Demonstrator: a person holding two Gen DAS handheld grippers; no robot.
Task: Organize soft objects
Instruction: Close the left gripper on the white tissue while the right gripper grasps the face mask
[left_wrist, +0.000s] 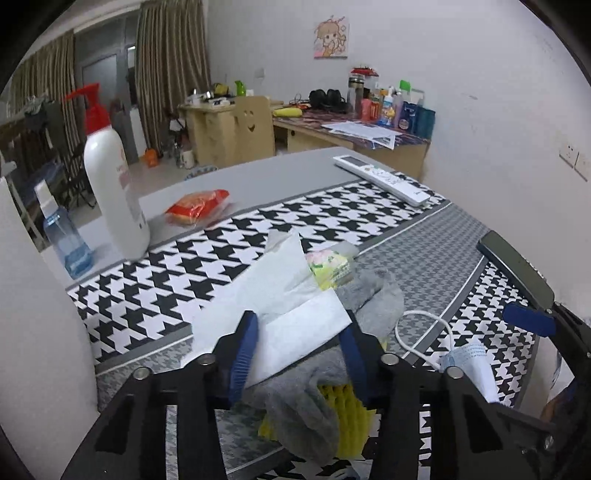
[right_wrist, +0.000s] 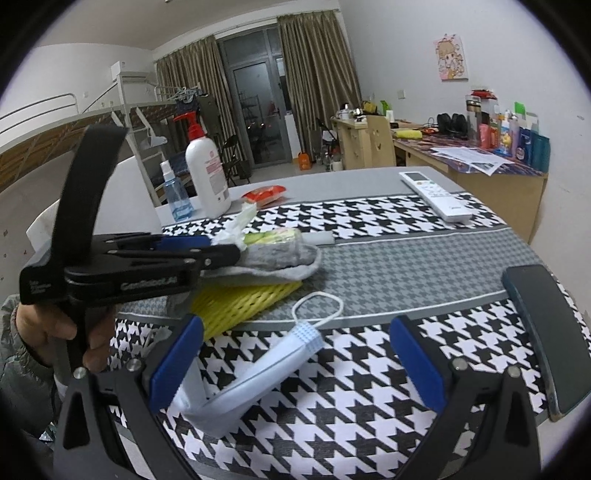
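Note:
My left gripper (left_wrist: 299, 325) is shut on a white tissue (left_wrist: 284, 288); in the right wrist view its tips (right_wrist: 232, 254) pinch the crumpled tissue (right_wrist: 240, 221). The tissue lies over a grey sock (left_wrist: 373, 295) and a small tissue packet (left_wrist: 328, 266), and these rest on a yellow foam mesh (right_wrist: 240, 302). My right gripper (right_wrist: 295, 365) stands open low over the cloth, with a folded light blue face mask (right_wrist: 258, 373) lying between its fingers, untouched by the pads. The mask's white ear loop (right_wrist: 317, 306) reaches toward the mesh.
A houndstooth cloth (right_wrist: 369, 398) covers the grey table. At the back left stand a white pump bottle (left_wrist: 110, 192) and a blue spray bottle (left_wrist: 66, 236), with a red packet (left_wrist: 197, 206) beside them. A white remote (left_wrist: 384, 181) lies far right; a dark phone (right_wrist: 546, 332) sits at the right edge.

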